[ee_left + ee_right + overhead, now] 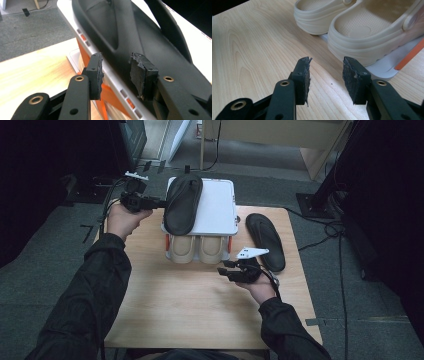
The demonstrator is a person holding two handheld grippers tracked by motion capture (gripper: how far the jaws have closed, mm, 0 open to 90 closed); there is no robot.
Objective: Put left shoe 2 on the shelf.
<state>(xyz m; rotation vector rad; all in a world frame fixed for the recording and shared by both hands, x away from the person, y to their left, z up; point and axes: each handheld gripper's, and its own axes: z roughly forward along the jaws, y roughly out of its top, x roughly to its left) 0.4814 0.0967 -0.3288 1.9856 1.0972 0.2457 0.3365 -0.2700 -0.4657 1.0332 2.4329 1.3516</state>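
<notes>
Currently: Black Slipper on Rack Top, Both Grippers Open

Currently, at upper left of the high view, the left gripper (159, 203) sits at the left edge of a white two-tier shoe rack (220, 205). Its jaws stand parted in the left gripper view (116, 72), with the near edge of a black slipper (183, 202) and the rack's top shelf in the gap between them; whether the pads press the slipper cannot be told. That slipper lies flat on the rack's top shelf, toward the shelf's left side, slightly overhanging the edge.

At centre, a pair of beige clogs (196, 249) stands side by side on the rack's lower shelf, heels facing the bottom of the frame.

Right of centre, the right gripper (223, 266) hovers over the wooden table (165, 305), just in front of the clogs. Its jaws are wide apart and hold nothing (325, 78).

At right, a second black slipper (266, 241) lies flat on the table, beside the rack and near the right gripper.
</notes>
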